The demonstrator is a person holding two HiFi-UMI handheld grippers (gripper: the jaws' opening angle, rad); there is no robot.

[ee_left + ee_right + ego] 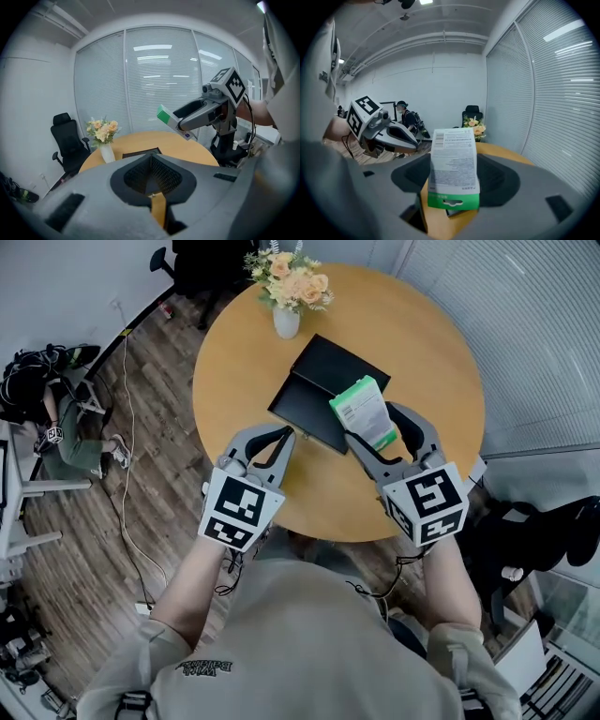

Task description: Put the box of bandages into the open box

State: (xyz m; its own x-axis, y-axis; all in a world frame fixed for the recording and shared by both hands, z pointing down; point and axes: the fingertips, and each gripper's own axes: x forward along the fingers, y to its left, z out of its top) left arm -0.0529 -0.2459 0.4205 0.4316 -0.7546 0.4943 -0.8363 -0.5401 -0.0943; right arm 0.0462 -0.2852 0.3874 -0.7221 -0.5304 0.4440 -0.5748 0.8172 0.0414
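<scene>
The bandage box [364,412], white with a green end, hangs above the round wooden table [422,343], with my right gripper [377,430] shut on it. It fills the middle of the right gripper view [453,168] and shows up high in the left gripper view [172,121]. The open black box [323,388] lies flat on the table just beyond it, lid folded back, also in view low [140,153]. My left gripper [278,442] hovers over the table's near edge, left of the black box, shut with nothing in it [152,161].
A white vase of flowers [286,292] stands at the table's far edge behind the black box. A black office chair [68,140] is past the table. A seated person [70,423] and floor cables lie far left. Dark gear [530,521] sits at the right.
</scene>
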